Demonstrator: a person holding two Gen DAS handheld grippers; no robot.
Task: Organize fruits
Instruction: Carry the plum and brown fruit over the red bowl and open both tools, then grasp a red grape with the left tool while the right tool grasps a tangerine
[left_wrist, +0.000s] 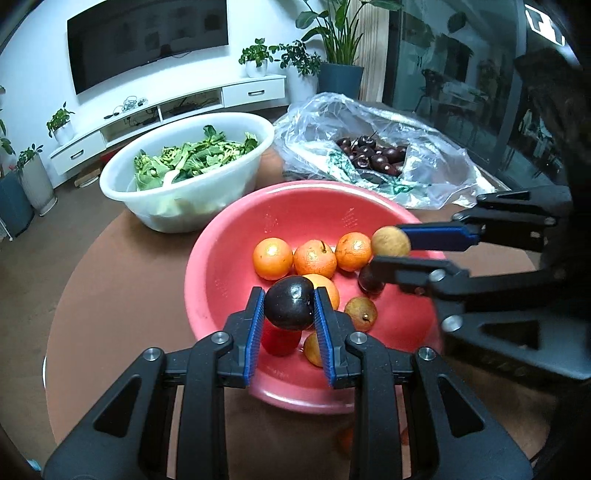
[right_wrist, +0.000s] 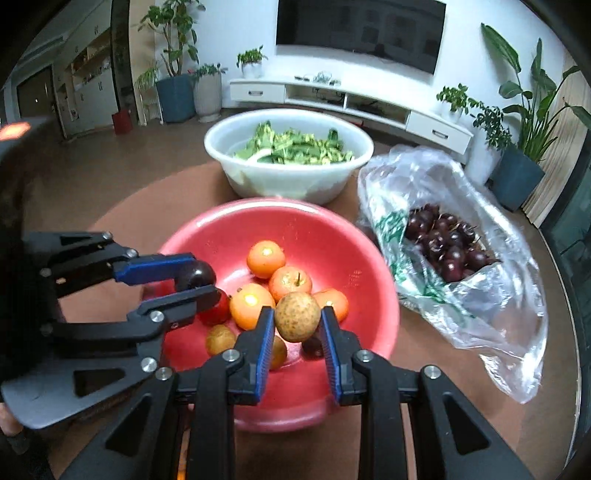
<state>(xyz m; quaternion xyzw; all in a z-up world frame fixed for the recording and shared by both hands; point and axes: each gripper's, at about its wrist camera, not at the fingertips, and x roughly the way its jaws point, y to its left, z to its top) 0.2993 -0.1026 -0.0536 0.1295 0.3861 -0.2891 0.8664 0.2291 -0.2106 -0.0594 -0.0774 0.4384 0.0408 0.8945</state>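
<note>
Red plastic forms the bowl (left_wrist: 221, 258) in the middle of the round brown tabletop (left_wrist: 110, 295), and it holds several oranges (left_wrist: 272, 258), a few small brown fruits (left_wrist: 361, 313) and a red fruit (left_wrist: 279, 341). The left tongs (left_wrist: 289, 308) are closed tight on a dark plum (left_wrist: 289, 302), held above the near left part of the bowl. The right tongs (right_wrist: 297, 323) are clamped on a speckled tan fruit (right_wrist: 297, 316), held above the near right part of the bowl. Each pair of tongs shows in the other's view, with the two close together over the bowl. Far behind the red bowl stands a white basin (right_wrist: 288, 181) of green leaves (right_wrist: 295, 147). To the right lies a clear plastic bag (right_wrist: 480, 295) with dark cherries (right_wrist: 447, 245) inside.
</note>
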